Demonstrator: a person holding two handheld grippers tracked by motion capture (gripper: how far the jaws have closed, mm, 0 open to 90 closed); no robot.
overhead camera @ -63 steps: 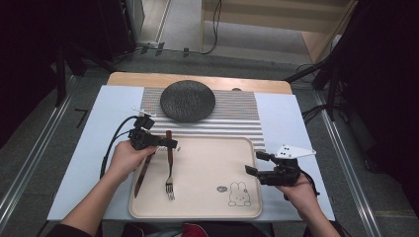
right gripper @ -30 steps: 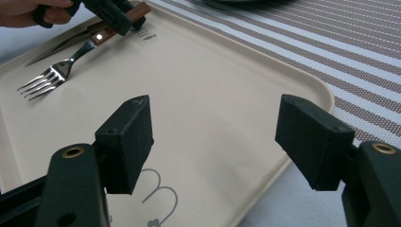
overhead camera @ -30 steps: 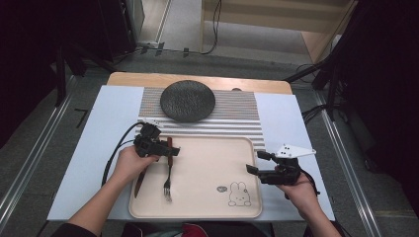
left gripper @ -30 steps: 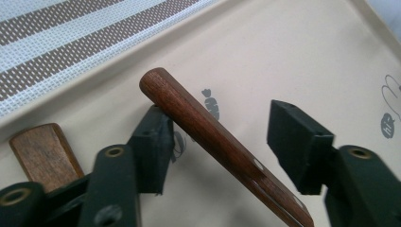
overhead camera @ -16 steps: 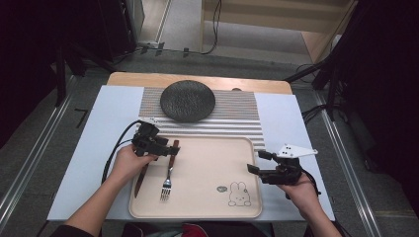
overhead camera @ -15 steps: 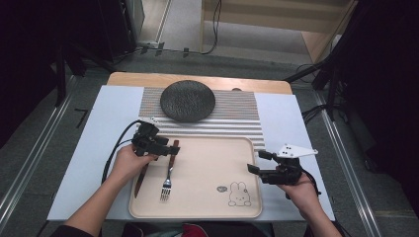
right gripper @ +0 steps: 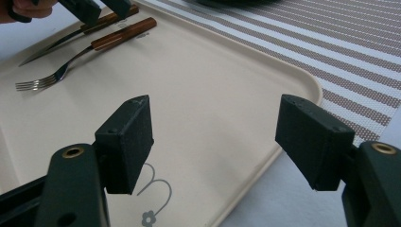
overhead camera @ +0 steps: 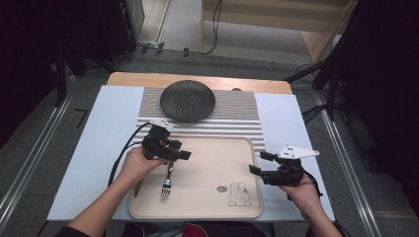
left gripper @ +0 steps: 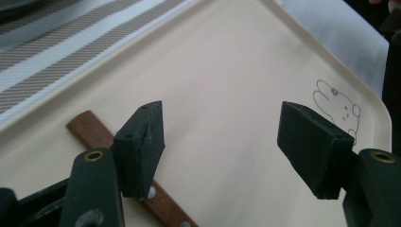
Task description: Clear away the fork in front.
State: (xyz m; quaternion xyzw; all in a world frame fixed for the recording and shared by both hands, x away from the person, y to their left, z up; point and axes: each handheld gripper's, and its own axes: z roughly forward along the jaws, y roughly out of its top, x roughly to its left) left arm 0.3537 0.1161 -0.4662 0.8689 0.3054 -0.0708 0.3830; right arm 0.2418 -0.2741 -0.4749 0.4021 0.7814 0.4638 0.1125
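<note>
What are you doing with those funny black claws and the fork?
A person holds a gripper in each hand over a beige tray. The left gripper hovers with open jaws above the wooden handles of a fork and a knife lying at the tray's left side, gripping nothing. The right gripper waits open at the tray's right edge. A dark plate sits on the striped mat beyond.

Off at your 12 o'clock there's a dark round plate sitting on a striped placemat. The mat lies on a pale blue sheet covering the wooden table. Little rabbit drawing at 5 o'clock.
</note>
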